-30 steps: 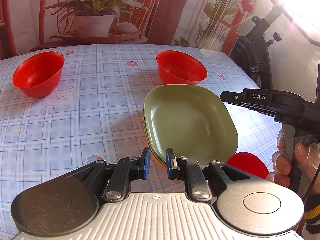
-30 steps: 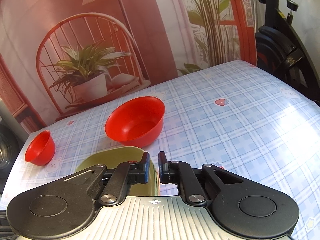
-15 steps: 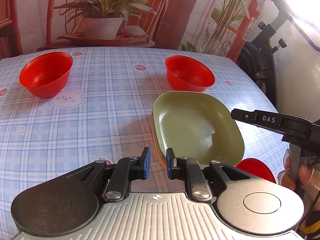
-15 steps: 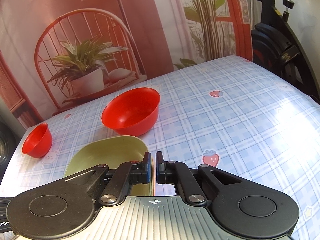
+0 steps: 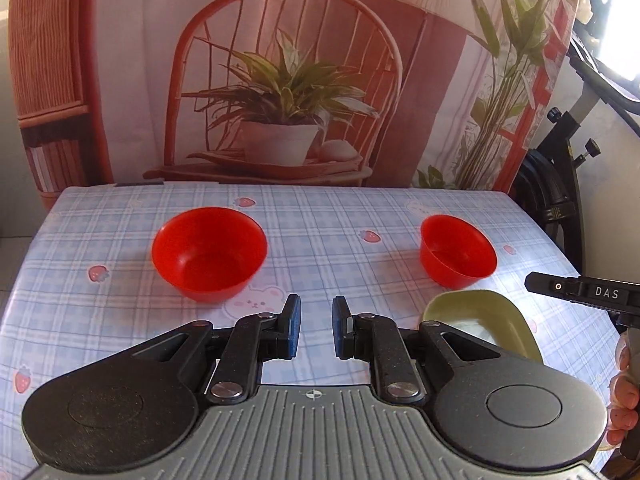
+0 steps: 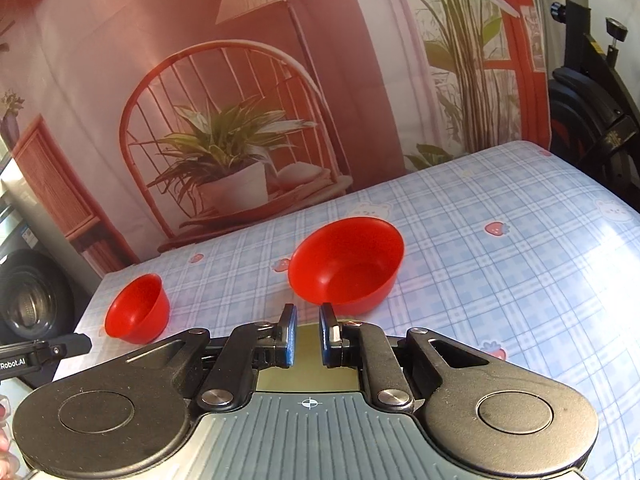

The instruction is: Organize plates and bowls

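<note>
Two red bowls stand on the checked tablecloth. In the left wrist view one red bowl [image 5: 209, 253] is ahead and left of my left gripper [image 5: 316, 328], which is open and empty above the cloth. The other red bowl [image 5: 458, 251] is at the right, behind a green square plate [image 5: 486, 320]. In the right wrist view my right gripper [image 6: 307, 336] is slightly open and empty, just in front of the nearer red bowl [image 6: 346, 266], with the green plate [image 6: 308, 364] under its fingers. The farther red bowl [image 6: 137, 309] is at the left.
The table [image 5: 332, 216] ends at a printed backdrop of a chair and plant. An exercise bike [image 5: 560, 184] stands off the right edge. The right gripper's body [image 5: 588, 292] and the hand holding it show at the right of the left wrist view.
My left gripper has swung left off the green plate toward the left red bowl and opened wider. My right gripper has opened a little and moved closer to the right red bowl.
</note>
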A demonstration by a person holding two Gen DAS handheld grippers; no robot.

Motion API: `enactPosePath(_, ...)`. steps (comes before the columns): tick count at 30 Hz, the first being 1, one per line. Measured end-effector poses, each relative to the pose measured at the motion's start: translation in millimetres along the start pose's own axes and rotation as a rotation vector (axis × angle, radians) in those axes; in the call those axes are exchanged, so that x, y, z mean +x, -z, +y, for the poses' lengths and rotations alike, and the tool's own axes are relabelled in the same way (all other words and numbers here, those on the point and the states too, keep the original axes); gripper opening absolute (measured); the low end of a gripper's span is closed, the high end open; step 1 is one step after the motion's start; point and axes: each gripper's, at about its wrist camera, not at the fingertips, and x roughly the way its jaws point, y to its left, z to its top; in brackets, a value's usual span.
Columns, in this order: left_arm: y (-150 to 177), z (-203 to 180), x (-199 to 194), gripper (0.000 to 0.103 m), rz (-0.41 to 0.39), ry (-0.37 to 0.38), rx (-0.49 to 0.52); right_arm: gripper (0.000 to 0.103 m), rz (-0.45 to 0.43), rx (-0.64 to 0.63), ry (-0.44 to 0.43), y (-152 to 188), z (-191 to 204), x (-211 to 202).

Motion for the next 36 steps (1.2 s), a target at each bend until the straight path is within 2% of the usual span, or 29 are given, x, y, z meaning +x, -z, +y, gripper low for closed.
enactPosePath(3,-13,29,-8,0.017,-0.033,-0.064,0.021,0.013,0.009,-0.022,-0.035,-9,25,14)
enactPosePath(5,-20,46,-9,0.017,-0.038,-0.102,0.025,0.018,0.012,-0.051,-0.066,-13,46,26)
enactPosePath(9,-31,70,-5,0.018,-0.047,-0.128,0.033,0.018,0.050,-0.093,-0.096,-19,78,55)
enactPosePath(15,-31,96,24,0.018,-0.041,-0.098,0.019,0.019,0.112,-0.178,-0.130,-19,131,107)
enactPosePath(19,-24,106,52,0.031,-0.019,-0.088,-0.018,0.020,0.147,-0.214,-0.151,-18,161,140)
enactPosePath(23,-18,113,70,0.033,-0.007,-0.090,-0.043,0.027,0.171,-0.237,-0.151,-15,182,165)
enactPosePath(25,-16,117,77,0.033,0.000,-0.077,-0.066,0.030,0.181,-0.257,-0.127,-11,189,175)
enactPosePath(30,-13,117,91,0.033,0.020,-0.041,-0.092,0.030,0.211,-0.269,-0.113,-3,196,191)
enactPosePath(36,-10,110,99,0.033,0.034,-0.024,-0.079,0.025,0.238,-0.254,-0.119,6,194,195)
